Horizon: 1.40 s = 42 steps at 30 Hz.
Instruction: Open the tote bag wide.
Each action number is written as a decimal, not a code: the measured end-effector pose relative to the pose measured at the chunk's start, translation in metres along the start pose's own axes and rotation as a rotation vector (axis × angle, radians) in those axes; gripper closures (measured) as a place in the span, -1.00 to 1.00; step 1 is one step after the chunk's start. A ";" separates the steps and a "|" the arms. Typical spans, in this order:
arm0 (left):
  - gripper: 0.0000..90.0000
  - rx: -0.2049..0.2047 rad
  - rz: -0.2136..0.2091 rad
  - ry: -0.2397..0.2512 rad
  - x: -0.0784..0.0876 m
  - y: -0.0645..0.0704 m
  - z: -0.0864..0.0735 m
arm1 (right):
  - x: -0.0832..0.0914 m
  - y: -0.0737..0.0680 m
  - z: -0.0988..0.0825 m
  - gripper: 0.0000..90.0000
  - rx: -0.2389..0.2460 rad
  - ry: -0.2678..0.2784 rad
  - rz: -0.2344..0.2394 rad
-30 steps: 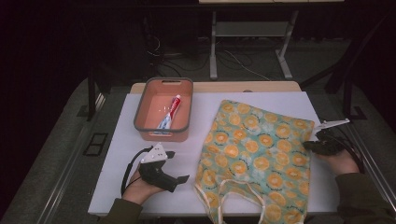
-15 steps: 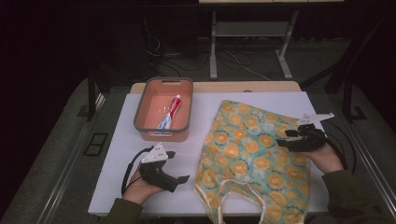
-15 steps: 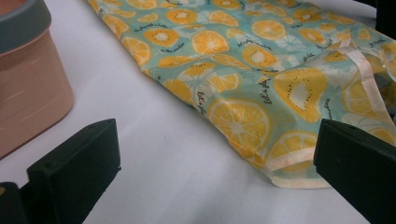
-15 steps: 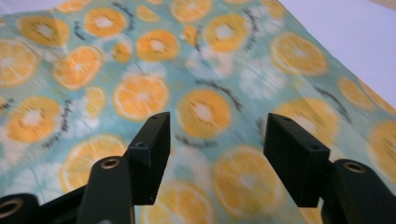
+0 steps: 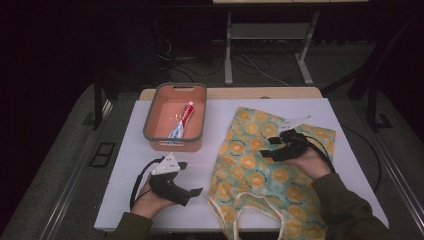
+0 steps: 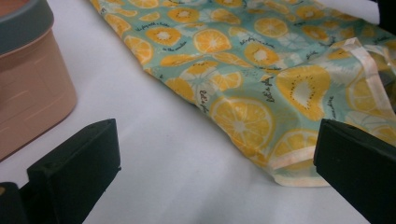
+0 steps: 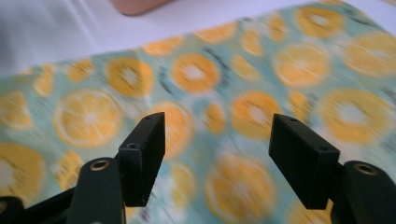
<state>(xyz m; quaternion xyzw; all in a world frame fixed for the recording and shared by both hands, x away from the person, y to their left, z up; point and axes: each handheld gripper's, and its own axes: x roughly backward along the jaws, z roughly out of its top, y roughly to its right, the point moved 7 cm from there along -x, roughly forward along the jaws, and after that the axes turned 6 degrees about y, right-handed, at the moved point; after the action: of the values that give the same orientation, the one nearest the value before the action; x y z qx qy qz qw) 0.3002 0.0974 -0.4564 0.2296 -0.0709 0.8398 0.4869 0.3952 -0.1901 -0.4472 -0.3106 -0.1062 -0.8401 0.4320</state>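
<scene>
One teal cloth tote bag printed with orange citrus slices (image 5: 265,170) lies flat on the white table top (image 5: 125,145), filling the lower right of the high view. Its long axis runs from the upper right toward the bottom centre of the frame, and its two pale handles (image 5: 250,207) loop at the lower end, pointing toward the person.

One salmon-pink plastic bin with a grey rim (image 5: 174,118) stands at centre left of the frame, apart from the bag. Inside it lies a single red-and-white toothpaste tube (image 5: 182,120), its long axis nearly upright in the frame and tilted slightly right, the red end farther up.

Two black hand-held grippers are at work. The left gripper (image 5: 189,179) rests low on bare table in the lower left, near the bag's edge; in the left gripper view (image 6: 215,158) its jaws stand wide apart with nothing between them, framing the bag's hemmed corner. The right gripper (image 5: 269,147) sits over the middle of the bag at centre right; in the right gripper view (image 7: 217,158) its jaws are spread above the blurred print, gripping nothing.
</scene>
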 end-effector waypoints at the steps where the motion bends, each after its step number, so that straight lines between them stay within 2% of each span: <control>1: -1.00 -0.001 0.000 0.002 0.000 0.000 0.000 | -0.006 -0.005 0.005 -0.21 0.007 0.000 0.014; 8: -1.00 -0.003 -0.005 0.007 0.001 0.001 0.001 | -0.047 -0.042 0.028 -0.22 0.063 -0.039 0.097; 15: -1.00 -0.002 -0.008 0.007 0.001 0.002 0.001 | -0.078 -0.066 0.039 -0.22 0.081 -0.067 0.147; 20: -1.00 -0.002 -0.009 0.009 0.001 0.002 0.001 | -0.096 -0.076 0.038 -0.26 0.085 -0.081 0.155; 26: -1.00 -0.002 -0.010 0.009 0.000 0.003 0.001 | -0.114 -0.079 0.023 -0.27 0.110 -0.150 0.140; 31: -1.00 -0.002 -0.011 0.012 0.001 0.002 0.002 | -0.117 -0.081 0.018 -0.17 0.192 -0.179 0.099; 34: -1.00 -0.004 -0.010 0.011 0.001 0.003 0.002 | -0.116 -0.083 0.017 0.03 0.199 -0.175 0.098; 38: -1.00 -0.005 -0.010 0.009 0.001 0.003 0.002 | -0.115 -0.083 0.017 0.49 0.198 -0.162 0.099; 42: -1.00 -0.005 -0.011 0.009 0.000 0.003 0.002 | -0.115 -0.081 0.016 0.84 0.188 -0.133 0.110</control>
<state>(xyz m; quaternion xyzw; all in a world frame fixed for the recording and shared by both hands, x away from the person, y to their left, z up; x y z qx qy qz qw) 0.2977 0.0954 -0.4544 0.2249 -0.0693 0.8380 0.4924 0.3877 -0.0582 -0.4977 -0.3289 -0.1955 -0.7791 0.4966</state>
